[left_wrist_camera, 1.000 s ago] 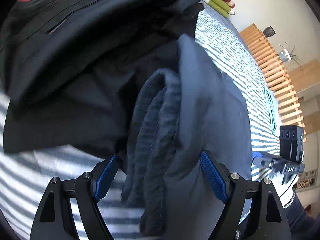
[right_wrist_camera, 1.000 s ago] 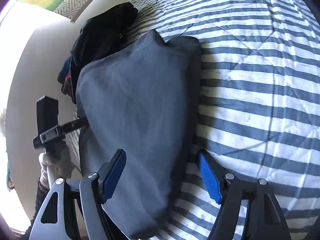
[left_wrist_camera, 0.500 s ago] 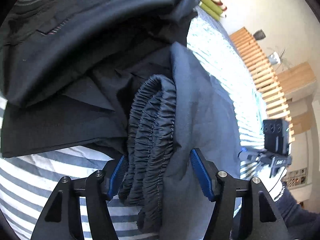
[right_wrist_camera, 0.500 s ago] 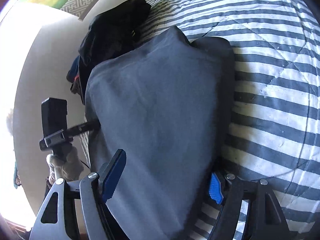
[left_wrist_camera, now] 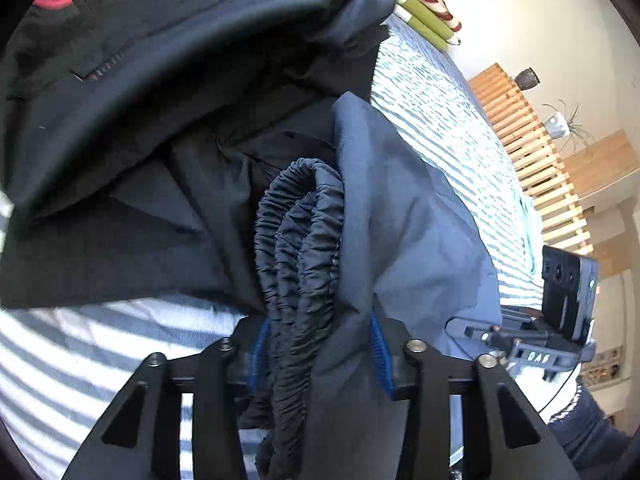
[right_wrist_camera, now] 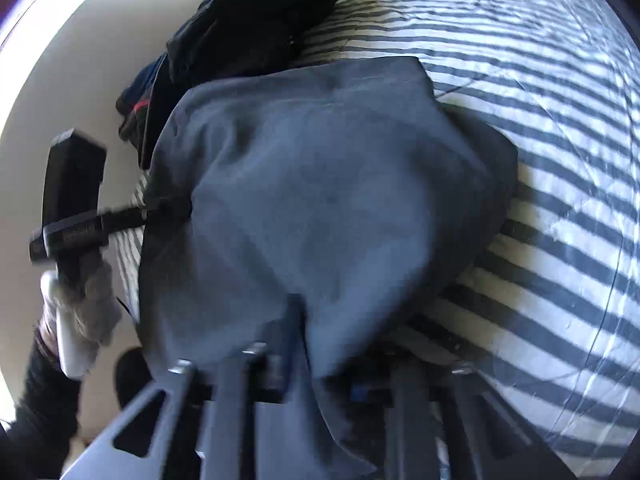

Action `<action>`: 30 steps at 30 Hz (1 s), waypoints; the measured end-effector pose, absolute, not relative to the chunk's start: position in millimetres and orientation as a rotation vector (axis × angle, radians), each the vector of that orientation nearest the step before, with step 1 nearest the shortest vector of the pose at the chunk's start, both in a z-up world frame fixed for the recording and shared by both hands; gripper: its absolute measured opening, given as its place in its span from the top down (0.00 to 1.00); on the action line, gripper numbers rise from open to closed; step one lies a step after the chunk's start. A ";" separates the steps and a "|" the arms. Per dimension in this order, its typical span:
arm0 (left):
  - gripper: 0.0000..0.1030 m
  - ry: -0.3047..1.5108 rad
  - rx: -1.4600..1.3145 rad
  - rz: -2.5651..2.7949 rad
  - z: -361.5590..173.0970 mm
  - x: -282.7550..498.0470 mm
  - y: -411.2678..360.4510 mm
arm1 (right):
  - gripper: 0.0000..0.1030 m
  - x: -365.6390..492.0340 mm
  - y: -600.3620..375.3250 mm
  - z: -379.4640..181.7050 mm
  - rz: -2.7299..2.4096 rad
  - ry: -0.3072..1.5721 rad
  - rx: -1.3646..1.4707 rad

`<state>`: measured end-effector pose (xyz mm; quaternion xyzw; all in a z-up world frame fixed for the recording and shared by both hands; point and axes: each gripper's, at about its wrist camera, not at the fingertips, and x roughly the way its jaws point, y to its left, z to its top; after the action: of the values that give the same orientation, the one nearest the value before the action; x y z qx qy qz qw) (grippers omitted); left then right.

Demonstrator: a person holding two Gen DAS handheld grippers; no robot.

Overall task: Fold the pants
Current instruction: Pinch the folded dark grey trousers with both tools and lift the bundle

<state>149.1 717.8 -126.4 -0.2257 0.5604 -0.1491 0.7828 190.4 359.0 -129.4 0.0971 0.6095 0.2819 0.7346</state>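
Two grippers are holding one pair of dark blue pants [right_wrist_camera: 320, 208], which is lying bunched on a bed with a blue-and-white striped cover [right_wrist_camera: 560, 208], near its edge. Your left gripper [left_wrist_camera: 318, 354] has just been closing, and its blue pads are now pinching the gathered elastic waistband [left_wrist_camera: 300, 240], folded into several ridged layers, together with the smooth cloth beside it. Your right gripper [right_wrist_camera: 320, 384] has also just been closing; its jaws are narrow and clamping a pleat of the pants at the near edge, though that view is blurring and the cloth is covering the pads.

Crowding the pants on the far side, a heap of black clothing [left_wrist_camera: 160, 100] is touching them and overhanging the waistband in the left wrist view; a red trim is showing at its upper edge. In the right wrist view the same dark heap [right_wrist_camera: 248, 32] is sitting just beyond the pants against a pale wall.

Farther out, striped red and green cushions [left_wrist_camera: 420, 12] are lying at the head of the bed. A slatted wooden screen [left_wrist_camera: 532, 152] is standing past the bed's far side, with a dark vase [left_wrist_camera: 527, 79] and a small potted plant [left_wrist_camera: 560, 124] near it. Your gloved left hand [right_wrist_camera: 80, 304] is gripping the handle of its tool.
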 end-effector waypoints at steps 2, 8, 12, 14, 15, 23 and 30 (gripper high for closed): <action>0.64 1.193 -0.458 -0.299 -114.8 141.5 713.0 | 0.90 184.0 356.7 -120.6 0.615 1.312 0.220; 0.75 1.112 -0.402 -0.257 -71.5 107.9 702.0 | 0.92 149.8 357.2 -74.7 0.620 1.195 0.150; 0.95 1.088 -0.371 -0.300 -48.3 88.3 688.2 | 0.92 126.3 348.0 -45.5 0.606 1.130 0.110; 0.94 1.099 -0.319 -0.289 -46.0 85.6 677.1 | 0.92 118.1 340.6 -42.3 0.597 1.130 0.110; 0.90 1.106 -0.293 -0.291 -47.2 86.3 673.8 | 0.92 116.9 337.5 -43.4 0.591 1.139 0.111; 0.42 1.133 -0.234 -0.201 -67.2 106.6 658.7 | 0.92 127.1 314.1 -82.5 0.491 1.242 0.160; 0.35 1.161 -0.148 -0.261 -85.2 139.6 646.6 | 0.80 133.3 303.6 -93.0 0.509 1.275 0.214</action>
<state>139.6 646.6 -85.2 -0.0694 0.5462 -0.1228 0.8257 133.3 303.6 -93.0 0.0988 0.5875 0.2345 0.7682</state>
